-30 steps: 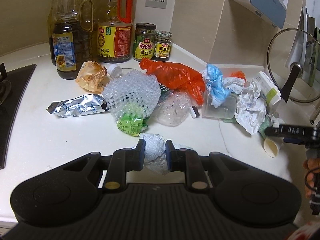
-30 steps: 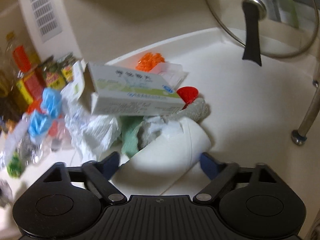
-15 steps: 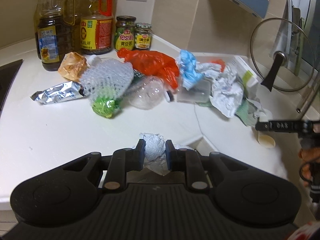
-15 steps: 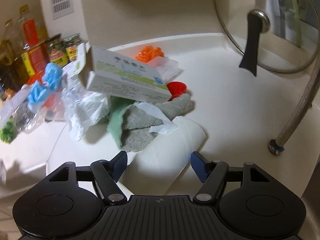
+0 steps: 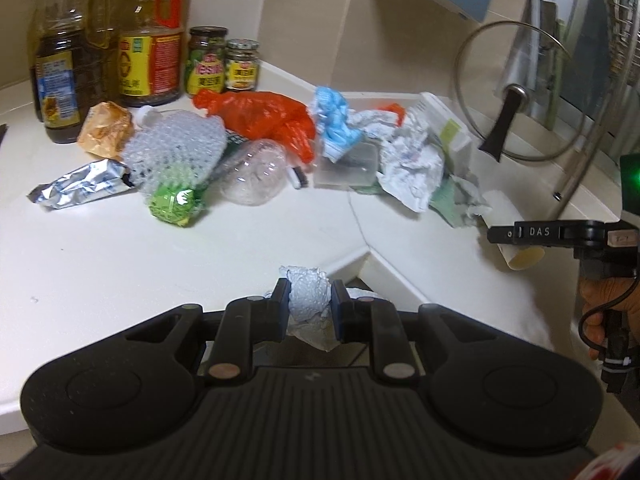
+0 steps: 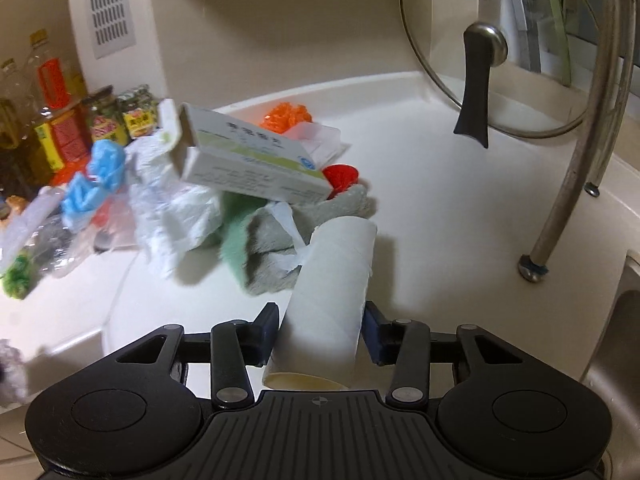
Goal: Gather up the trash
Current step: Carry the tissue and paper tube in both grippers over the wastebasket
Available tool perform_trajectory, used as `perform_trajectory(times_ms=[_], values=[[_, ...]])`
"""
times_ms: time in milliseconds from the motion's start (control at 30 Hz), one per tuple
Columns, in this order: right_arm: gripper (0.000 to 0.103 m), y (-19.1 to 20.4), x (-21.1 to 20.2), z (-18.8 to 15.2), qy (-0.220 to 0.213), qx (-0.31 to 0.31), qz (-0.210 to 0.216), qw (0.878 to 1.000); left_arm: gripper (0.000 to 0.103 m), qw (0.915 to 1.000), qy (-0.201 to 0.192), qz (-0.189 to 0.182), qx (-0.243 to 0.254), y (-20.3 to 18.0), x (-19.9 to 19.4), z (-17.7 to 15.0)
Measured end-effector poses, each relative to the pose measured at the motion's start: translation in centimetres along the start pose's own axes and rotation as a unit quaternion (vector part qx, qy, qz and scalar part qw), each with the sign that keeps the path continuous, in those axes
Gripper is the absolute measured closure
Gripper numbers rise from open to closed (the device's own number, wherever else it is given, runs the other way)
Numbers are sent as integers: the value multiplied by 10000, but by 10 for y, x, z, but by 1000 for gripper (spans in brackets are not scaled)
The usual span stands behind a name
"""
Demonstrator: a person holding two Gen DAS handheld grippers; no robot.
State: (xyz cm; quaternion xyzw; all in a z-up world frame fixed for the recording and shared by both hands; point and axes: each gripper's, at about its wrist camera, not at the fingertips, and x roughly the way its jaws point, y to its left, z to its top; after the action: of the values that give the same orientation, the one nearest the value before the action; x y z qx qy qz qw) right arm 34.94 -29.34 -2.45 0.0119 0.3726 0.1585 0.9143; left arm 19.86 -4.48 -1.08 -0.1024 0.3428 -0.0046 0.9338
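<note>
While the left tool (image 5: 310, 307) gripped a crumpled white tissue wad (image 5: 308, 294), the right tool (image 6: 320, 332) had just closed on the white cardboard tube (image 6: 332, 296), its long axis toward 12 o'clock, above the white surface (image 6: 440, 216).

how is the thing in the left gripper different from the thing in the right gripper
The left gripper pinches a crumpled wad of paper; the right gripper, whose jaws have just been closing, clamps a cardboard tube. The wad is shapeless and wrinkled, the tube smooth, hollow and cylindrical. The wad is narrow between the fingers, the tube spreads them wider. Both are whitish trash.
</note>
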Motion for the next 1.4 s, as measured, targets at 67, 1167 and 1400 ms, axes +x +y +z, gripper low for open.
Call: perform_trajectory(times_ms=[67, 1167, 1400], values=[[59, 7, -13, -6, -56, -26, 24, 10000, 84, 9999, 42, -109, 12, 1, -1, -4], [59, 152, 18, -183, 1251, -2874, 1533, 9372, 84, 9884, 1508, 13, 156, 54, 43, -134], [59, 146, 67, -206, 1675, -2899, 1599, 9286, 84, 9814, 1906, 155, 163, 57, 81, -155]])
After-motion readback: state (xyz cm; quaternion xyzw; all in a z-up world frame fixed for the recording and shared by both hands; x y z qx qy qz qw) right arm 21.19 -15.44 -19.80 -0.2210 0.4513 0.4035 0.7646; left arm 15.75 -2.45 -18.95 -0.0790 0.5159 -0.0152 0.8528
